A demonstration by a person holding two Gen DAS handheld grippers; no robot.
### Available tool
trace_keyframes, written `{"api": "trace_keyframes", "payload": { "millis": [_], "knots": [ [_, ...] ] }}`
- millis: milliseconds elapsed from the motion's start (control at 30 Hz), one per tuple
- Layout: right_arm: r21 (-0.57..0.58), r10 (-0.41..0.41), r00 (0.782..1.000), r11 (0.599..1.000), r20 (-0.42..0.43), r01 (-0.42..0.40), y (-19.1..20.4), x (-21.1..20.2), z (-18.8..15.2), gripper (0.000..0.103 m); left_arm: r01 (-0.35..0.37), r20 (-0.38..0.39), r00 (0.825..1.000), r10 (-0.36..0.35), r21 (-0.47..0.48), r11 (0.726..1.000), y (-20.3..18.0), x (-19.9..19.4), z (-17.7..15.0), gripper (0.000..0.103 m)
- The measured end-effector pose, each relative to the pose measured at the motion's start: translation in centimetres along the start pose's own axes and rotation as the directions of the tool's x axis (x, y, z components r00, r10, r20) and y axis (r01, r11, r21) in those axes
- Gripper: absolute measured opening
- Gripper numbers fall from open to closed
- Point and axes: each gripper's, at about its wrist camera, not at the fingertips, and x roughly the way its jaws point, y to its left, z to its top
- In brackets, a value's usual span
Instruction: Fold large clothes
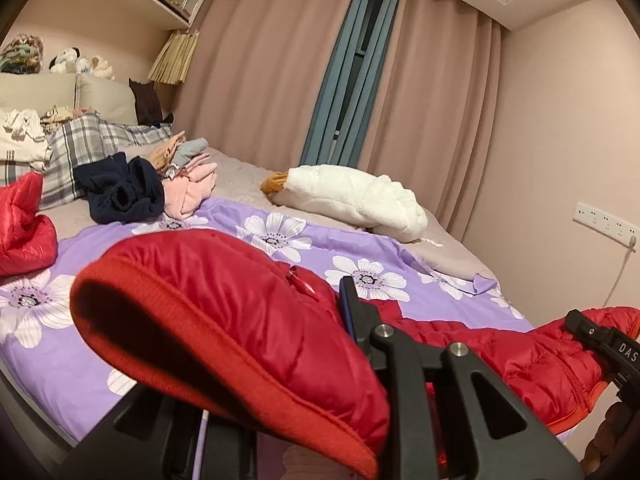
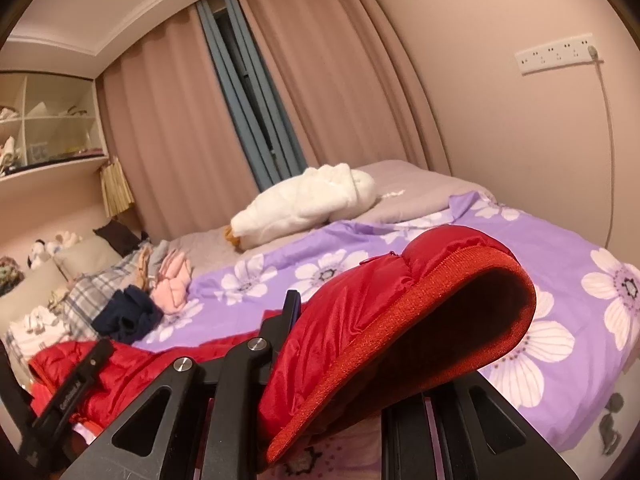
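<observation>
A red puffer jacket (image 1: 248,312) lies across the purple flowered quilt (image 1: 280,236) on the bed. My left gripper (image 1: 340,320) is shut on the jacket's ribbed hem, which bulges over the left finger and hides it. My right gripper (image 2: 304,320) is shut on the hem's other corner (image 2: 400,320); the cloth covers its right finger. Each gripper shows at the edge of the other's view: the right one (image 1: 600,344) and the left one (image 2: 84,384). The jacket hangs stretched between them, lifted a little off the quilt.
A white plush goose (image 1: 356,196) lies at the far side of the bed. A pile of navy, pink and grey clothes (image 1: 156,184) and plaid pillows (image 1: 80,144) sit by the headboard. Another red padded piece (image 1: 24,224) lies at the left. Curtains and a wall stand behind.
</observation>
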Motion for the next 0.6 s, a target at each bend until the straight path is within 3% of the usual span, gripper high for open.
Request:
{"api": "trace_keyframes", "payload": {
  "millis": [233, 600],
  "knots": [
    [-0.011, -0.004, 1.0, 1.0, -0.021, 0.004, 0.0, 2.0, 0.4, 0.019, -0.004, -0.028, 1.0, 0.003, -0.013, 1.0, 0.2, 3.1, 0.5, 0.022],
    [0.006, -0.018, 0.997, 1.0, -0.069, 0.019, -0.9, 6.5, 1.0, 0.019, -0.055, -0.087, 0.994, 0.06, 0.059, 0.997, -0.6, 8.4, 0.4, 0.023]
  ]
}}
